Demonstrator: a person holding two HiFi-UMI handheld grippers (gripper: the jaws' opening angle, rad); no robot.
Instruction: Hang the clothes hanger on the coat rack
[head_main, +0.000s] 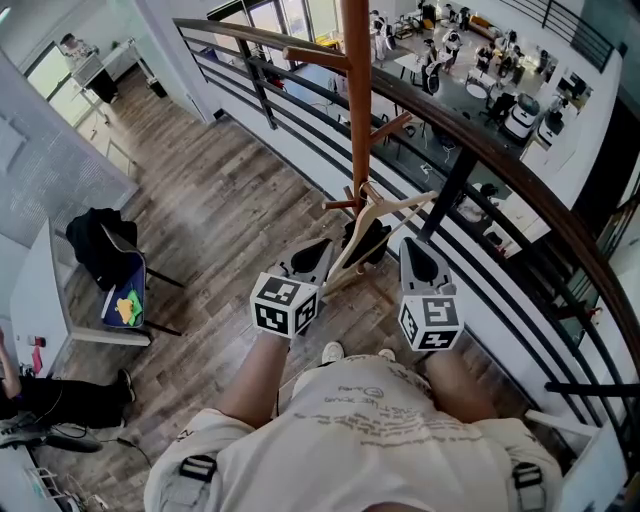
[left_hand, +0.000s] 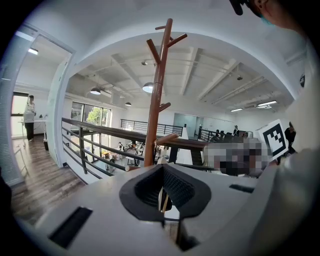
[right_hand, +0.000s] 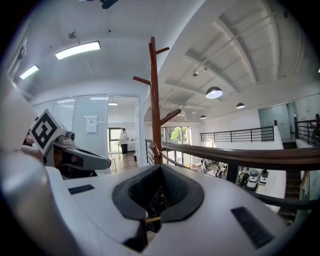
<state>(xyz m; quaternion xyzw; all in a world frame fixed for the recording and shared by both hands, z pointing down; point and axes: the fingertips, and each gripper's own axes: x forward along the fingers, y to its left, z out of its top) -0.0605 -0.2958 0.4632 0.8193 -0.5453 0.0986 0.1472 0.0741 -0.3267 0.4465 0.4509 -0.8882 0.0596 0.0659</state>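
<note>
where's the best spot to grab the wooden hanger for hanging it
Grip the hanger at its lower arm end, where the left hand-held gripper is, coming from below on your side. It is tilted with its top up by the coat rack, so a low grip likely keeps the hook end free.

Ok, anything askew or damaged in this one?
Nothing damaged. The wooden hanger is tilted beside the coat rack, but the left gripper and right gripper both clamp it, so it looks deliberate.
</note>
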